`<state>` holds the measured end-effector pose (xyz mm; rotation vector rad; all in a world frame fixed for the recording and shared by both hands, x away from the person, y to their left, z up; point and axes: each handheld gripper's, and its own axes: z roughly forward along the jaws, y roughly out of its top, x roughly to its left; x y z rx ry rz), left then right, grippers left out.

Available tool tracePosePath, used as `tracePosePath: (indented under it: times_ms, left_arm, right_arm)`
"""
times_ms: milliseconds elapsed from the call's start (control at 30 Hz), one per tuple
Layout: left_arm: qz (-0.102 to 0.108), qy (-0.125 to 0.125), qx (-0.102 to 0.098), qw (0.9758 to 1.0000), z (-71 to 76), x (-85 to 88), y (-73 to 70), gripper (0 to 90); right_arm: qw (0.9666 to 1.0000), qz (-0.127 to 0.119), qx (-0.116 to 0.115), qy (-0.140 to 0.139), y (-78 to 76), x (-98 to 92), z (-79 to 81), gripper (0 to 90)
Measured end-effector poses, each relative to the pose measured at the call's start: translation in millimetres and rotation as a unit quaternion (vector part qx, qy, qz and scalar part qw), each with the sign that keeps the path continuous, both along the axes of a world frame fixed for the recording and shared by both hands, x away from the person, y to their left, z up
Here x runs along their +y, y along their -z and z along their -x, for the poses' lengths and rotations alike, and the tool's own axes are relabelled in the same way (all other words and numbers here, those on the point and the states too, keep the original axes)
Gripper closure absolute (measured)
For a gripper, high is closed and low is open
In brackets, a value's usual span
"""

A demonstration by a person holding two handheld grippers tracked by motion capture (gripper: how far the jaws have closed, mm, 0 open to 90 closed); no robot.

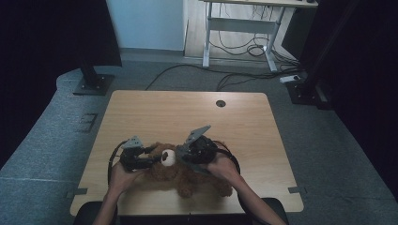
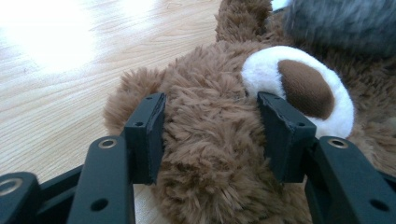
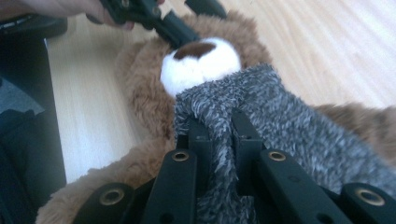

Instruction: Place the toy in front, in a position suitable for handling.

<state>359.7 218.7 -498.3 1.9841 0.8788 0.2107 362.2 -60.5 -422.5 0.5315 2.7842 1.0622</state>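
On the near part of the wooden table lies a brown teddy bear. The left gripper has its jaws about half apart, pressed into the fur of the bear's head beside the white muzzle. Further right, the right gripper is pinched almost closed on a fold of grey fuzzy cloth, possibly a garment, draped over the bear's body.
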Motion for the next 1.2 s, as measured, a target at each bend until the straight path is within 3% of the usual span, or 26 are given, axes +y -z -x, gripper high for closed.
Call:
tracePosePath:
  times_ms: [233, 567, 867, 1133, 1200]
  left_arm:
    - [0.004, 0.0, 0.003, 1.0, -0.8, 0.0, 0.3, 43.7]
    - [0.003, -0.001, 0.003, 1.0, -1.2, 0.2, 0.4, 43.7]
    - [0.008, -0.003, 0.003, 1.0, -2.2, 0.4, 1.2, 43.7]
    - [0.007, -0.007, 0.002, 0.9999, -2.4, 0.4, 1.6, 43.8]
    - [0.007, -0.009, 0.001, 0.9999, -2.7, 0.1, 1.7, 43.9]
  right_arm:
    - [0.9996, -0.005, 0.028, 0.006, 14.3, -11.5, 1.6, 81.6]
    - [0.9997, -0.001, 0.018, 0.018, 15.2, -32.5, 8.5, 81.9]
    - [0.9981, -0.004, 0.016, 0.059, 17.1, -74.6, 15.5, 81.9]
    - [0.9938, 0.029, 0.01, 0.107, 26.6, -109.2, 17.6, 81.7]
    - [0.9925, 0.024, 0.013, 0.119, 28.9, -118.8, 17.8, 81.7]
